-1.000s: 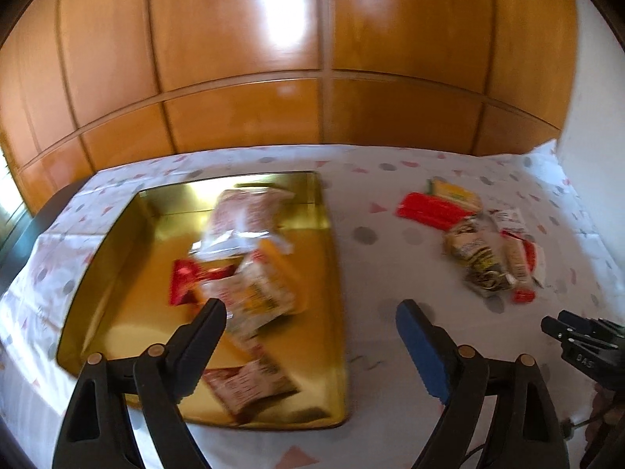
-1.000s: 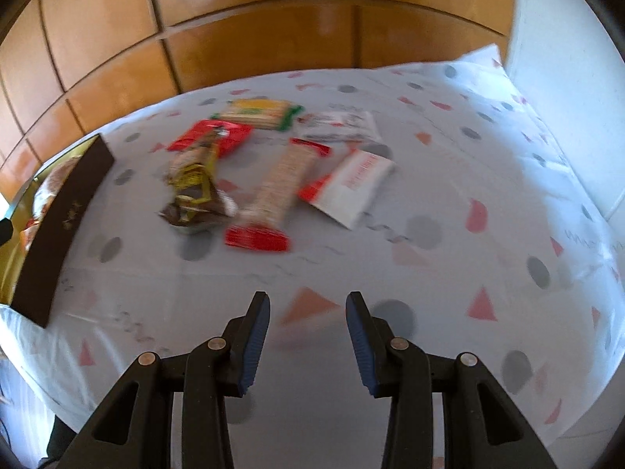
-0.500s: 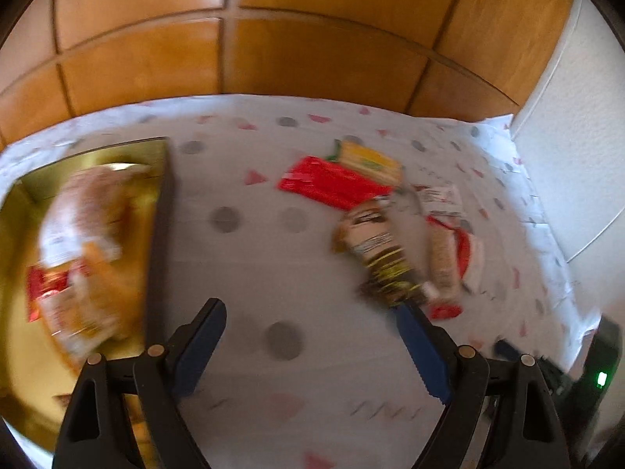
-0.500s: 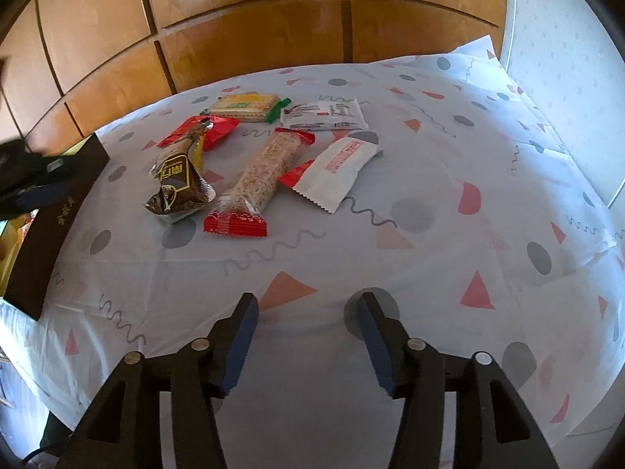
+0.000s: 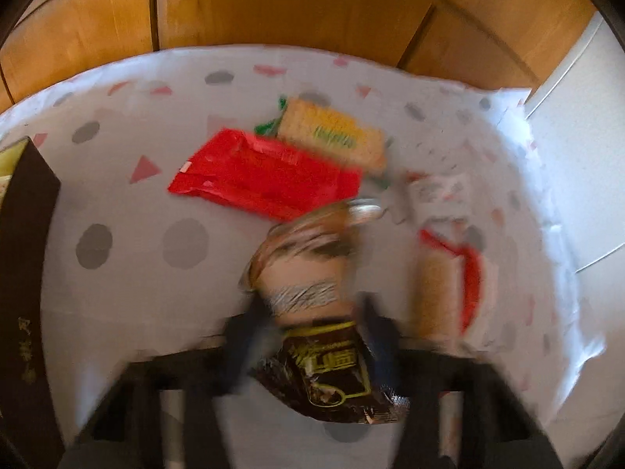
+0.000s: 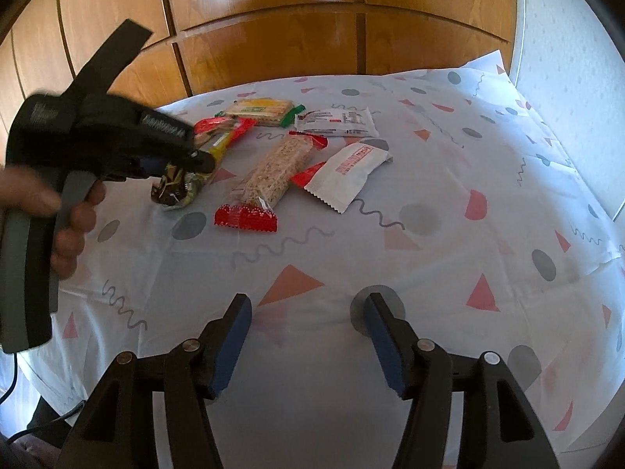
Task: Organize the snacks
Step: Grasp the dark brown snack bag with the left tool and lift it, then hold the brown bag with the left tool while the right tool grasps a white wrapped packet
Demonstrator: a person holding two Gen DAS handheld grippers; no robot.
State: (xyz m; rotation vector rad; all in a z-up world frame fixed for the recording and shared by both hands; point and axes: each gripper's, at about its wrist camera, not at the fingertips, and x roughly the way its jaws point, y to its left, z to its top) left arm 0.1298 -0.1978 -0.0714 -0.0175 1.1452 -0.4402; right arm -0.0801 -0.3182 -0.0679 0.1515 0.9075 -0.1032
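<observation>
My left gripper (image 5: 312, 336) is closed around a brown and clear snack packet (image 5: 312, 305) on the tablecloth; the view is blurred. The same gripper (image 6: 195, 160) and packet (image 6: 179, 187) show in the right wrist view. Beyond lie a red packet (image 5: 265, 176), a yellow cracker pack (image 5: 332, 136), a white packet (image 5: 441, 191) and a long cereal bar (image 5: 437, 297). My right gripper (image 6: 306, 336) is open and empty, low over the cloth, well short of the cereal bar (image 6: 269, 176) and a white wrapper (image 6: 351, 172).
The dark outer wall of the gold tray (image 5: 23, 273) stands at the left edge. Wooden panelling (image 6: 273, 39) backs the table. The patterned cloth (image 6: 429, 254) runs to a white wall on the right.
My left gripper swung right from the gold tray to the snack pile and closed on the brown packet. My right gripper opened wider and stayed roughly in place.
</observation>
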